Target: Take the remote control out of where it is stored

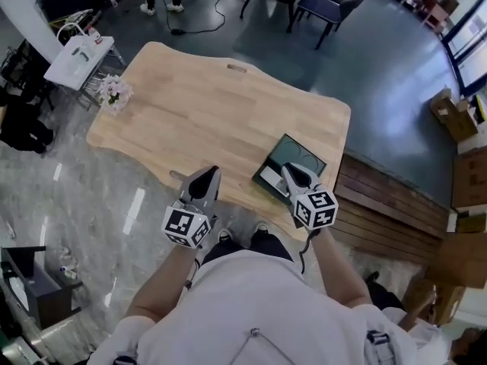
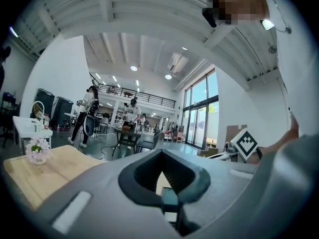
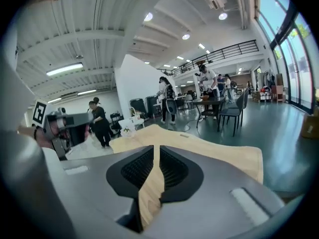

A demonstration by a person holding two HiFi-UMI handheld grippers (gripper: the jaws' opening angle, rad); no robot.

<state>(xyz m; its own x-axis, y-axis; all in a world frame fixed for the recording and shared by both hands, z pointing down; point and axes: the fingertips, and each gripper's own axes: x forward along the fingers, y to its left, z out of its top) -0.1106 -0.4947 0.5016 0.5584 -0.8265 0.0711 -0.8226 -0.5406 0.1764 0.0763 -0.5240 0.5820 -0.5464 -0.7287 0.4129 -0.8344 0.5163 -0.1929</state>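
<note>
A flat dark green box (image 1: 293,157) lies near the right front corner of the wooden table (image 1: 213,105); a pale part (image 1: 269,178) shows at its near end. No remote control is visible. My right gripper (image 1: 294,172) is over the box's near edge, its jaws closed to a thin slit with nothing between them; in its own view the right gripper (image 3: 154,168) shows only table through that slit. My left gripper (image 1: 206,176) is at the table's front edge, left of the box, shut and empty. Past the left gripper (image 2: 162,176), the box (image 2: 169,201) shows.
A small vase of pale flowers (image 1: 114,92) stands at the table's far left corner. A white side table (image 1: 80,58) is beyond it. Dark chairs (image 1: 331,4) and people stand farther off. Cardboard boxes (image 1: 455,114) sit at the right, with wooden steps (image 1: 388,204) beside the table.
</note>
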